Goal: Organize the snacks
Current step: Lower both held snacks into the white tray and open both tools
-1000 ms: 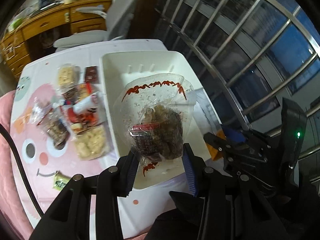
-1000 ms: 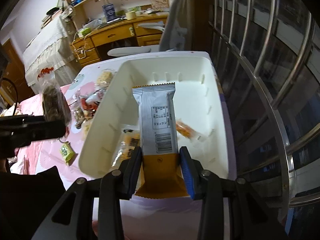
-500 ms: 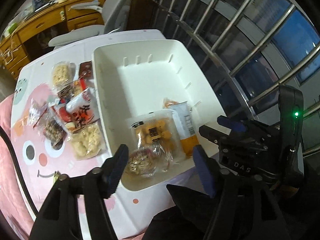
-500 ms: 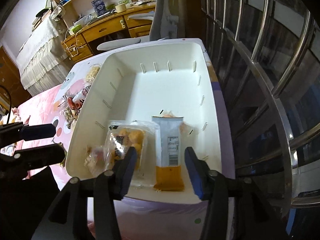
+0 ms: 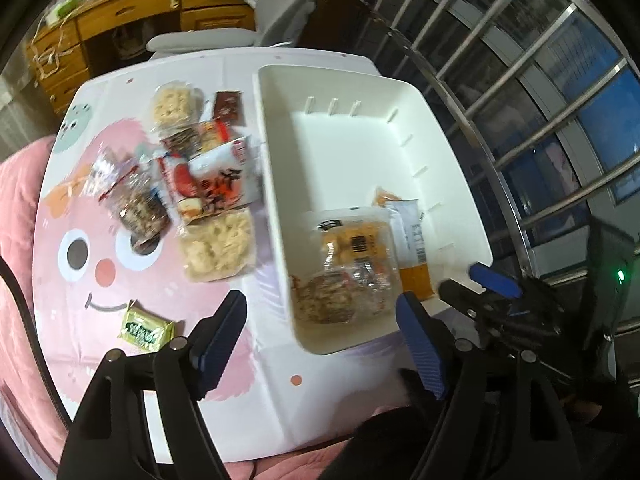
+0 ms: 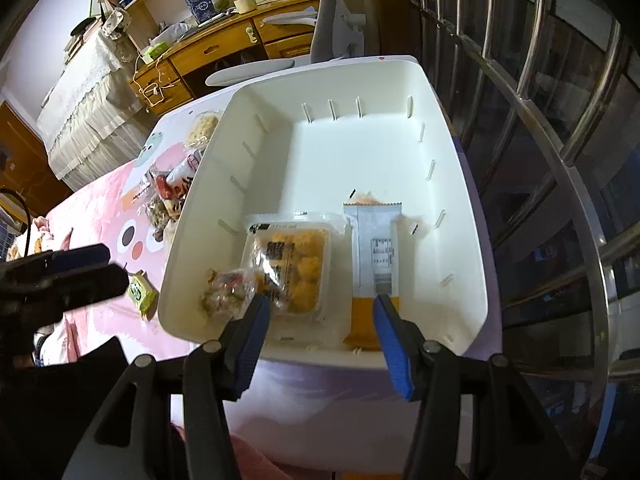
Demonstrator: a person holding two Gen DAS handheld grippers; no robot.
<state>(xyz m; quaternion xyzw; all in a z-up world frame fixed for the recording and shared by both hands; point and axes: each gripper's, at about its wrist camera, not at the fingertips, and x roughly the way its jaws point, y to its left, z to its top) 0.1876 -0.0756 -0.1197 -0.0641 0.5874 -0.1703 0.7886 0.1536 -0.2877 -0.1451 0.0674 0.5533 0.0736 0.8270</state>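
A white bin (image 5: pixel 400 152) (image 6: pixel 360 152) stands on the right of the table. Inside lie a yellow biscuit tray pack (image 5: pixel 356 246) (image 6: pixel 294 266), a grey-and-orange bar (image 5: pixel 412 248) (image 6: pixel 376 260), a clear bag of brown snacks (image 5: pixel 332 300) (image 6: pixel 226 290) and a small orange packet (image 5: pixel 382 196). A pile of snack packets (image 5: pixel 200 184) lies left of the bin. My left gripper (image 5: pixel 320 328) is open and empty above the bin's near-left corner. My right gripper (image 6: pixel 320 328) is open and empty over the bin's near edge.
A small green packet (image 5: pixel 146 330) (image 6: pixel 140 290) lies on the pink cartoon tablecloth (image 5: pixel 80 264) near the front edge. A metal window grille (image 6: pixel 560 140) runs along the right. A grey chair (image 5: pixel 224 36) and wooden desk (image 6: pixel 224 48) stand beyond the table.
Both grippers opened and dropped their loads into the bin: the left let go of the clear bag, the right the grey-and-orange bar. Both then drew back, the left shifting leftward.
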